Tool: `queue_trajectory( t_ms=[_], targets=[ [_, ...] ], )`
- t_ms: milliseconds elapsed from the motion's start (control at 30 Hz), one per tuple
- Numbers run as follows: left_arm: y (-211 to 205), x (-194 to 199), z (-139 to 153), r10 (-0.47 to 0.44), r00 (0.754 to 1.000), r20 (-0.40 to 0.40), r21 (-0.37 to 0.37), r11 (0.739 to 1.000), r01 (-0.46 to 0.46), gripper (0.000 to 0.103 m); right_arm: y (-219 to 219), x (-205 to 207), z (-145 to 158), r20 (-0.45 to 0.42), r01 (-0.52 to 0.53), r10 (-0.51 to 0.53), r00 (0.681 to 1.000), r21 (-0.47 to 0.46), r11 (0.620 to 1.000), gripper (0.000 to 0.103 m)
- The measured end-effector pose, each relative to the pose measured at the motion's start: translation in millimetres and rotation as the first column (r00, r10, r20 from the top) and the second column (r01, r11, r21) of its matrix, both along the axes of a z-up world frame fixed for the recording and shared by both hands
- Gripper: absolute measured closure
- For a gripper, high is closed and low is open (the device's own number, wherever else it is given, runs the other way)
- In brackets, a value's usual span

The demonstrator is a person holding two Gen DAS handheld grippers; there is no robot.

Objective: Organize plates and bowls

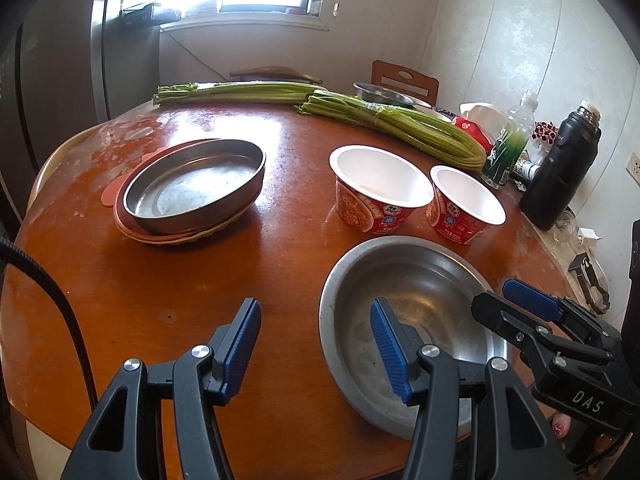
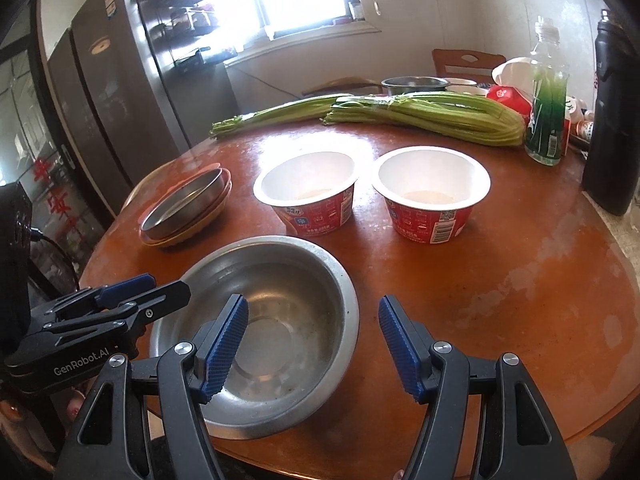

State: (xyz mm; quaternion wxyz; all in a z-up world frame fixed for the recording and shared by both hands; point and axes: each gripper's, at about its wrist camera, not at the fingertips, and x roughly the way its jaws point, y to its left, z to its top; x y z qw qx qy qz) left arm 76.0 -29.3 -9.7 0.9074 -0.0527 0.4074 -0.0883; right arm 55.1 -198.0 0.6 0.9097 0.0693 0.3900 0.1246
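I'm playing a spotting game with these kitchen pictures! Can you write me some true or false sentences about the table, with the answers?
1. Two red noodle cups stand side by side. True.
2. The big steel bowl is full of soup. False: it looks empty.
3. The celery lies behind the cups. True.
4. The left gripper is squeezing a cup. False: nothing is between its fingers.
5. The steel pan sits on stacked plates. True.

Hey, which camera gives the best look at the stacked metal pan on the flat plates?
The left wrist view: the metal pan sits large and near, its inside and the plates under it plain to see. The right wrist view shows the same stack smaller, off to the side and at a flatter angle.
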Motion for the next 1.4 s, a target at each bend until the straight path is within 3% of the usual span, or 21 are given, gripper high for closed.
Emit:
queue_trajectory(
  t_ms=[267, 633, 1000, 1400],
  targets=[
    [-1.8, 14.8, 5.9, 0.001, 1.0, 0.002, 0.006, 1.0, -0.001, 0.046, -4.8, 20.9, 15.0, 0.029, 0.01, -0.012, 0.999, 0.053, 0.999, 0.033],
    [-4.7, 56.1, 23.0, -0.02, 1.0, -0.002, 0.017, 1.0, 0.02, 0.046, -7.9, 59.0, 12.4, -0.03, 0.042, -0.038, 0.999, 0.146, 0.988, 0.033],
    [-10.4, 106.4, 37.1, -0.083, 0.995, -0.047, 0.039, 0.996, 0.085, 0.046, 7.7, 89.2, 2.3, -0.115, 0.033, -0.017, 0.993, 0.144, 0.989, 0.034],
    [-27.4, 162.3, 42.0, -0.149, 0.984, -0.094, 0.057, 0.986, 0.154, 0.046, 13.0, 112.7, 1.5, -0.141, 0.033, -0.02, 0.99, 0.096, 0.995, 0.033]
  ],
)
